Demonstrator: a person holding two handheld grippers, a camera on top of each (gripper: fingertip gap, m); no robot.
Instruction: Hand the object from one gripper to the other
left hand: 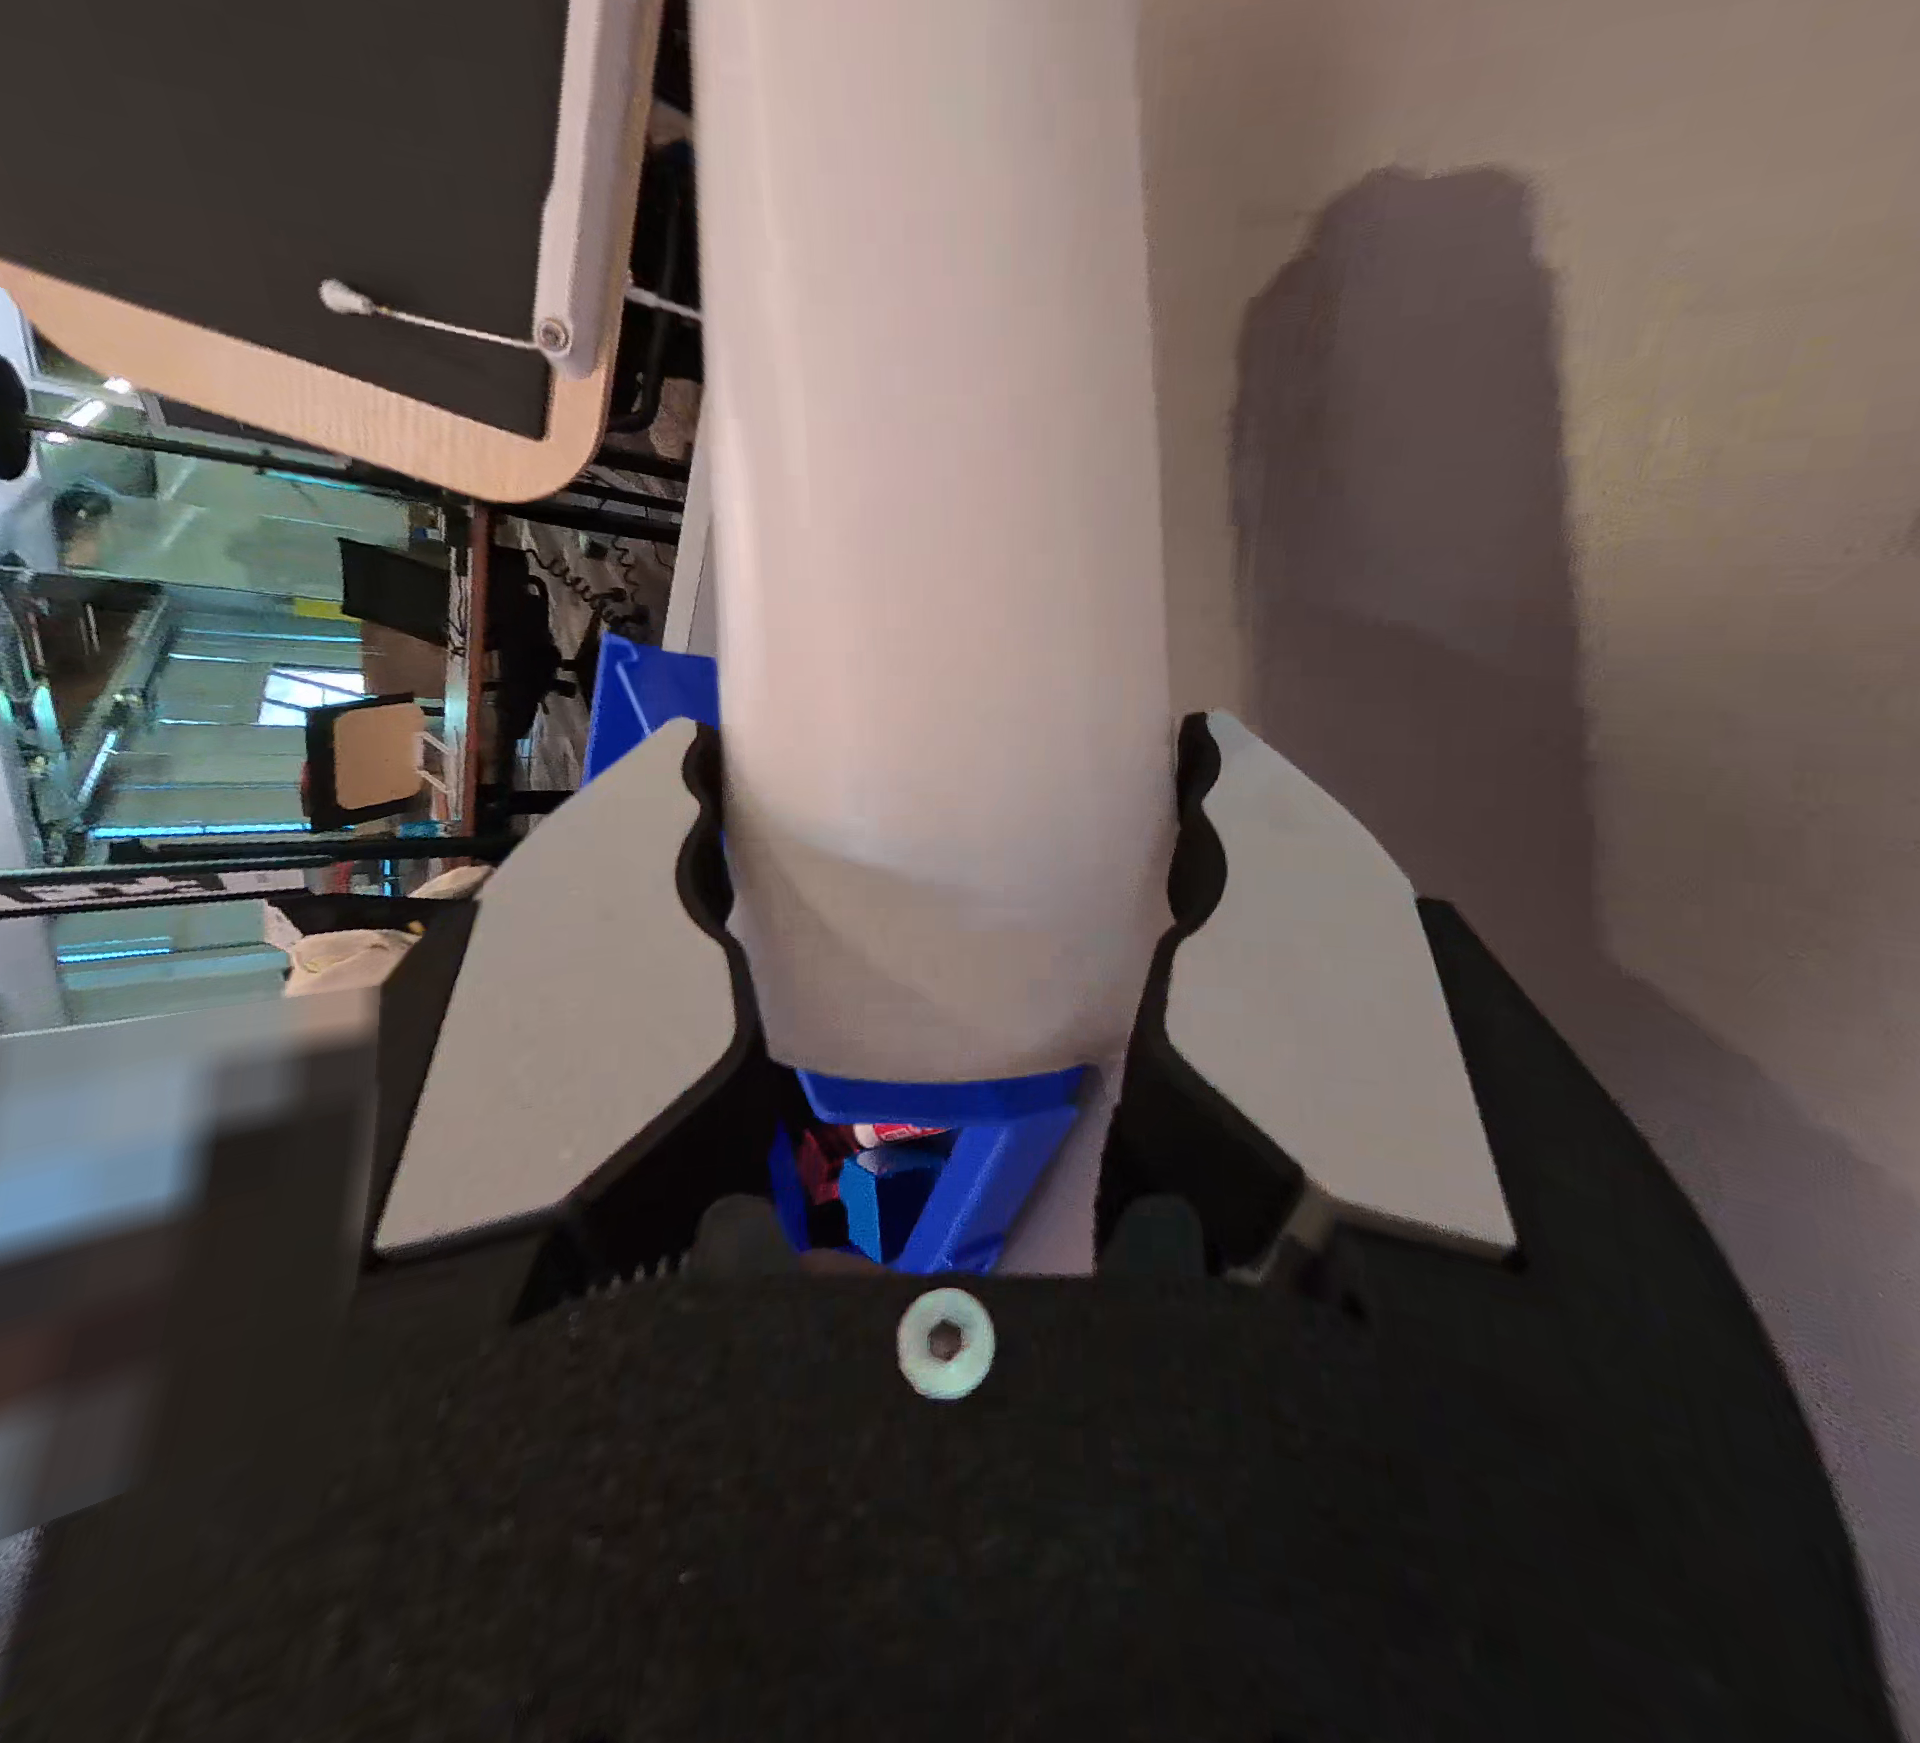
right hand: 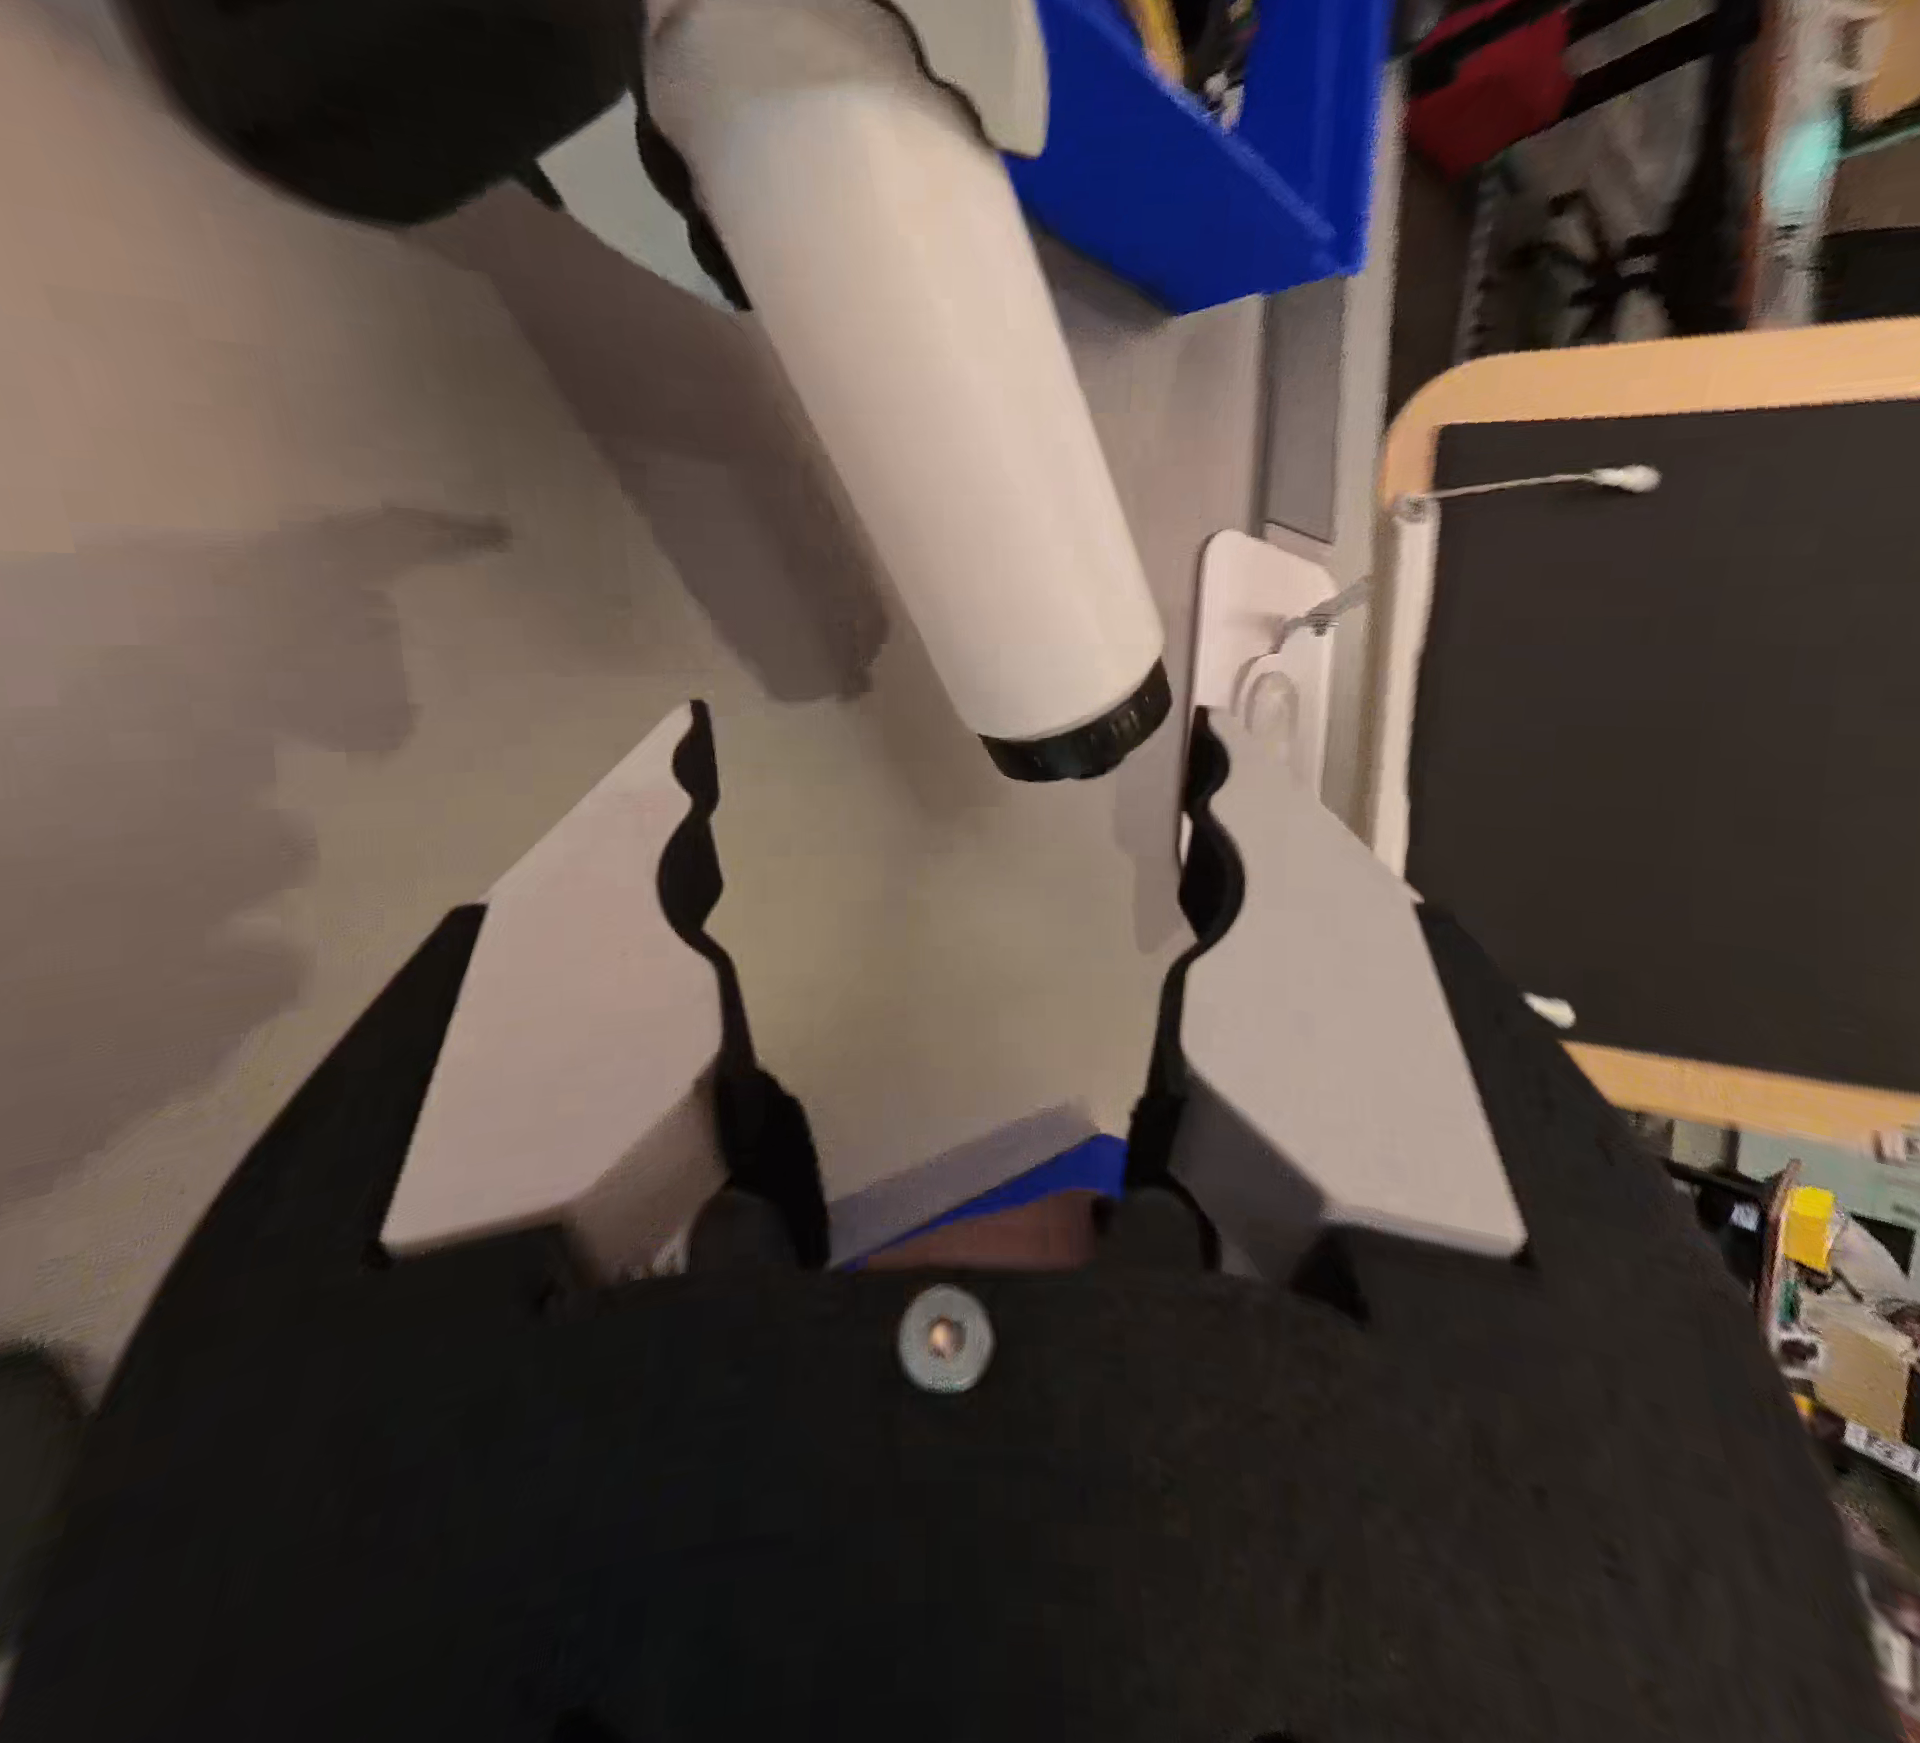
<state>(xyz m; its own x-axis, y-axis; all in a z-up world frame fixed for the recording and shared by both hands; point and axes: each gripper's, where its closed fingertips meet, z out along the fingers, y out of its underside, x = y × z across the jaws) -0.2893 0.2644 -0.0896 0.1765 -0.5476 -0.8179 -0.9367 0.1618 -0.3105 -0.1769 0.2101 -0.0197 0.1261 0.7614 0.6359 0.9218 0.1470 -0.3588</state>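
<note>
Left gripper point(left hand: 951, 820) clamps white bottle point(left hand: 925, 446).

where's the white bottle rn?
White bottle is clamped in the left hand-held gripper, held above the table; its black cap points toward the open right hand-held gripper.

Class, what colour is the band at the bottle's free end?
Black, on the white bottle; the band shows best in the right wrist view.

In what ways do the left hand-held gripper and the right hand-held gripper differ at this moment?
The left hand-held gripper is shut on the white bottle; the right hand-held gripper is open and holds nothing. The bottle fills the left one's gap, while its black cap only points toward the right one's fingers. Both have grey fingers with wavy black pads.
</note>
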